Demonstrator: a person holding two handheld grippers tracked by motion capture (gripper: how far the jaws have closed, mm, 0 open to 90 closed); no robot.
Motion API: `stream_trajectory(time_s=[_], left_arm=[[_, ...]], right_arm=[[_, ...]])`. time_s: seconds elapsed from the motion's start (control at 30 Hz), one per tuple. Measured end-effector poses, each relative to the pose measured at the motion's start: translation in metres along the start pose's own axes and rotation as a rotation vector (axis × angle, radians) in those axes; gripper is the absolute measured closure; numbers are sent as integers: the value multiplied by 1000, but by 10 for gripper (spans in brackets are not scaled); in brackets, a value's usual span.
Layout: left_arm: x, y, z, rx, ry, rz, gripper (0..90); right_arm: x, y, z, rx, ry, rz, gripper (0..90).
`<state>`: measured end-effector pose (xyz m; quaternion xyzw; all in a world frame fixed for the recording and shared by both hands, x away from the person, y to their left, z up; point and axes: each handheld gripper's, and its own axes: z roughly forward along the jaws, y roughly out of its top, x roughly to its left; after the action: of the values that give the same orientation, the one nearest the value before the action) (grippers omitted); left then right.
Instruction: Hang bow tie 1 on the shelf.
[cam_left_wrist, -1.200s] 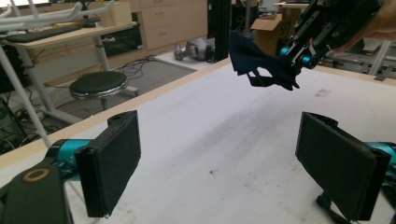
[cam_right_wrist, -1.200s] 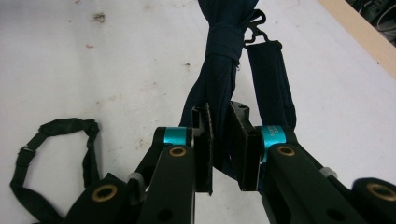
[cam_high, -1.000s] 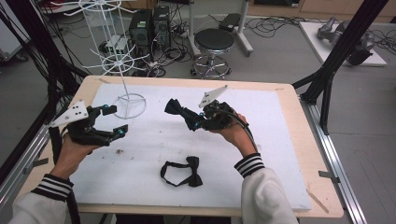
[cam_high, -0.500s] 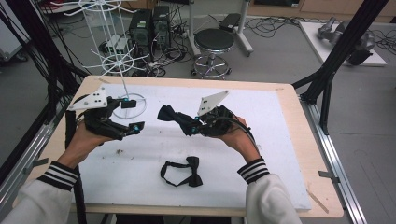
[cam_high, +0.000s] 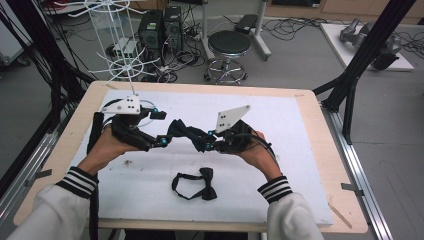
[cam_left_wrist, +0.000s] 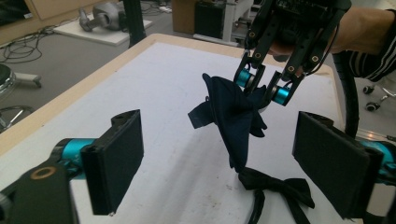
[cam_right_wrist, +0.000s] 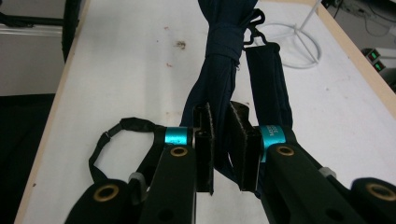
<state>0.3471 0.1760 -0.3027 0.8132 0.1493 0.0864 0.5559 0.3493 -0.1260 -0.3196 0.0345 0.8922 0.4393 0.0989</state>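
A navy bow tie (cam_high: 187, 134) hangs in the air over the white mat, and my right gripper (cam_high: 210, 140) is shut on one end of it. In the right gripper view the pads (cam_right_wrist: 204, 140) pinch the dark cloth (cam_right_wrist: 224, 70). My left gripper (cam_high: 161, 128) faces the tie's free end from the left. Its jaws have just been closing a little but still stand wide. In the left gripper view the tie (cam_left_wrist: 233, 112) hangs ahead of the pads (cam_left_wrist: 116, 158), untouched, below the right gripper (cam_left_wrist: 264, 86). A black bow tie (cam_high: 197, 182) with its strap lies on the mat.
A white wire stand (cam_high: 125, 65) rises at the table's back left, with its ring base (cam_right_wrist: 289, 46) on the mat just behind the left gripper. The white mat (cam_high: 280, 165) covers most of the wooden table (cam_high: 320, 125). A stool and cables stand on the floor beyond.
My left hand has moved right and slightly up, so its jaws now reach the navy tie's free end. The right hand with the tie has drifted a little left.
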Motion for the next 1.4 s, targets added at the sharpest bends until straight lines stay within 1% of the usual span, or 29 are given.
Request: stream_trajectory(time_s=[0.03, 0.1, 0.13, 0.17, 0.23, 0.27, 0.37, 0.43, 0.47, 0.57, 0.6, 0.63, 0.7, 0.73, 0.8, 0.83, 0.9, 0.93, 1.0, 1.03, 1.07, 1.23, 1.3, 1.4], left_arm=[[-1, 1, 4, 10, -17, 4, 201], [-1, 1, 6, 13, -23, 8, 205], [-2, 2, 9, 12, -41, 4, 218], [-2, 2, 10, 18, -50, 7, 227], [-2, 2, 12, 21, -58, 10, 252], [-3, 2, 14, 25, -69, 15, 269], [-2, 2, 15, 27, -84, 5, 331], [-1, 2, 15, 21, -108, -3, 395], [-1, 2, 15, 21, -108, -3, 403], [1, 1, 14, 18, -122, -10, 466], [1, 1, 14, 15, -131, -10, 500], [1, 1, 14, 15, -131, -10, 530], [0, 2, 13, 7, -138, -5, 566], [0, 2, 13, 12, -149, -1, 583], [0, 1, 14, 18, -151, -1, 608], [0, 1, 14, 34, -152, 0, 634], [1, 0, 14, 35, -151, -4, 649], [1, 0, 14, 30, -153, -9, 688], [0, 0, 13, 33, -155, -10, 706], [0, 0, 13, 31, -155, -15, 748], [0, 0, 13, 31, -155, -15, 761], [-2, 0, 12, 36, -159, -25, 792], [-2, 0, 12, 39, -153, -23, 795], [-2, 1, 11, 31, -146, -23, 796]], right_arm=[[2, 1, -1, -5, 3, -4, 813], [2, 2, -1, -8, 8, -11, 813], [3, 2, 0, -5, 8, -11, 813], [3, 2, 0, -7, 14, -16, 813], [4, 3, 0, -10, 12, -21, 813], [4, 3, 0, -11, 14, -24, 813], [5, 3, 0, -18, 13, -32, 812], [6, 3, 0, -9, 15, -33, 812], [6, 3, 0, -7, 16, -35, 812], [7, 4, 1, -6, 18, -50, 812], [7, 4, 1, -8, 20, -51, 811], [7, 4, 1, -9, 22, -52, 811], [7, 4, 2, -4, 24, -51, 812], [7, 4, 3, 2, 20, -54, 811], [7, 4, 3, 5, 18, -51, 811], [7, 5, 3, 5, 18, -51, 811], [7, 5, 3, 5, 16, -51, 812], [7, 5, 3, 6, 14, -53, 812], [6, 5, 3, 6, 13, -54, 812], [6, 4, 3, 8, 9, -48, 812], [6, 4, 3, 7, 5, -47, 812], [5, 4, 3, 3, 0, -45, 812], [5, 4, 4, 6, 2, -41, 810], [4, 4, 4, -4, -1, -35, 806]])
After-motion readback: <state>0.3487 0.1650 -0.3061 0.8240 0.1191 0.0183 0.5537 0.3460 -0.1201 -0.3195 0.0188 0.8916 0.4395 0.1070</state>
